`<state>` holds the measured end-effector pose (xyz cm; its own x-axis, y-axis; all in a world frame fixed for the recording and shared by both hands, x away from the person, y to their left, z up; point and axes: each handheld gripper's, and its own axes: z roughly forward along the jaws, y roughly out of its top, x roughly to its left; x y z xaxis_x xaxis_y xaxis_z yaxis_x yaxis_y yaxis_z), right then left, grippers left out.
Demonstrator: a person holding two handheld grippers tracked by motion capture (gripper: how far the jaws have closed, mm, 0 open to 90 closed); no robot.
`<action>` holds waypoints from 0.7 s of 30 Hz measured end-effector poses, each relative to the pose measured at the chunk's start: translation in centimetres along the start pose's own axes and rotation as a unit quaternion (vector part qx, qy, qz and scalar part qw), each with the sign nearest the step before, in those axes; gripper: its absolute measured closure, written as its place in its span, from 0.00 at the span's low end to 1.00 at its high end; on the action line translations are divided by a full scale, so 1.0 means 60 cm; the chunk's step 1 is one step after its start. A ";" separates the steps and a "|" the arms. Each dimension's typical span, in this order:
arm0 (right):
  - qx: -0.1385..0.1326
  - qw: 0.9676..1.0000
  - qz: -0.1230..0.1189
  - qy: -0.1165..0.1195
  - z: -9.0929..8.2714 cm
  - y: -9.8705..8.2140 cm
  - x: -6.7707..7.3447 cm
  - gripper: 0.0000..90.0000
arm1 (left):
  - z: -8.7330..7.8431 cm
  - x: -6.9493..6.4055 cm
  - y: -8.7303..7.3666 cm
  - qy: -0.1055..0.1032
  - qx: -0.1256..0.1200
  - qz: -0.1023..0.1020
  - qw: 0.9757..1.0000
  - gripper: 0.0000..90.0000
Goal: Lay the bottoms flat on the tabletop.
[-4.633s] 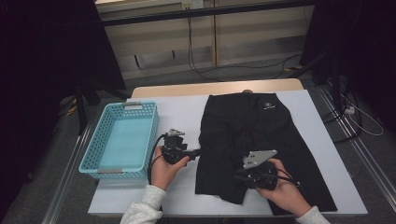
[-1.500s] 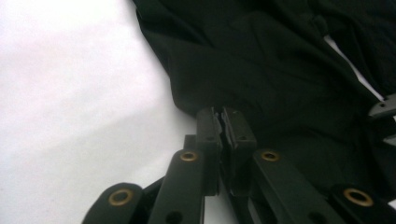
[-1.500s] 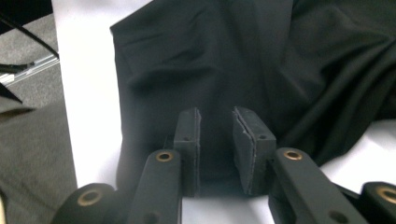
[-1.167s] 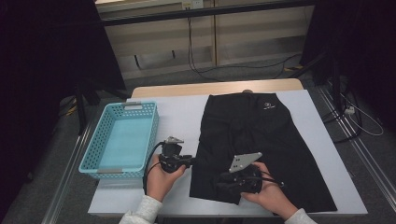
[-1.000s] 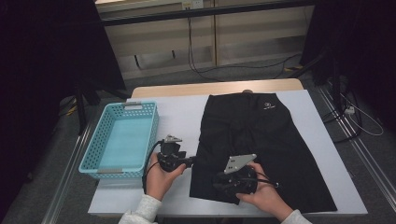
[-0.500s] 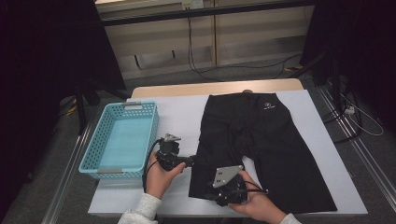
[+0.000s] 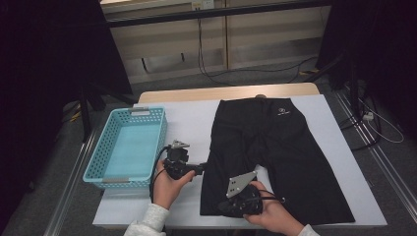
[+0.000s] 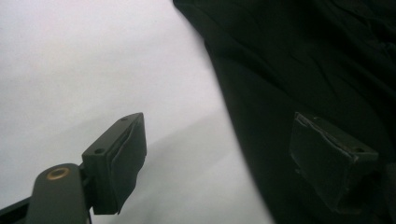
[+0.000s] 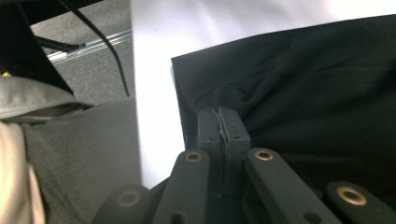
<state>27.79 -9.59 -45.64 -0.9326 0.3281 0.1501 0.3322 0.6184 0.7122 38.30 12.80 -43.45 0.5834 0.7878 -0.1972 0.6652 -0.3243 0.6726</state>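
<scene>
Lying flat on the white-covered table (image 7: pixel 187 123), the black shorts (image 7: pixel 275 147) are spread right of centre in the high view, waistband at 12 o'clock, leg hems at 6 o'clock. At 9 o'clock from the shorts a turquoise basket (image 7: pixel 127 146) is set near the table's left edge, well apart from the cloth.

The left gripper (image 7: pixel 199 169) is held just beside the left leg's outer edge, pointed toward 3 o'clock. In the left gripper view its jaws are seen wide apart, having just been opening: one pad (image 8: pixel 119 161) is over bare table, the other (image 8: pixel 329 161) over the dark fabric (image 8: pixel 303 70), the cloth edge running between them. No pinch is seen there.

The right gripper (image 7: pixel 223 207) is placed at the left leg's hem corner, at 7 o'clock of the garment. In the right gripper view its jaws have just been closing and are pressed together, with a small bunched fold of the shorts (image 9: pixel 303 79) caught between the pads (image 9: pixel 223 126) near the hem corner. The table's front edge and grey floor are seen at 9 o'clock in that view.
</scene>
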 end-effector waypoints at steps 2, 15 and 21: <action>0.003 1.000 -0.001 0.005 -0.001 -0.002 0.002 0.99 | 0.002 0.000 0.000 -0.001 -0.001 0.001 1.000 0.21; -0.022 0.999 0.002 -0.033 -0.024 -0.006 -0.012 0.70 | 0.047 -0.004 0.009 -0.006 0.004 0.027 1.000 0.39; -0.052 0.995 0.033 -0.077 -0.049 -0.013 -0.036 0.61 | 0.063 -0.019 0.016 0.008 0.011 0.038 0.999 0.76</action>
<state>29.12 -12.88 -44.48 -0.8734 0.4770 0.0980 0.3689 0.5170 0.7724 40.04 9.65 -45.26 0.6258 0.7682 -0.1348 0.6288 -0.3946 0.6700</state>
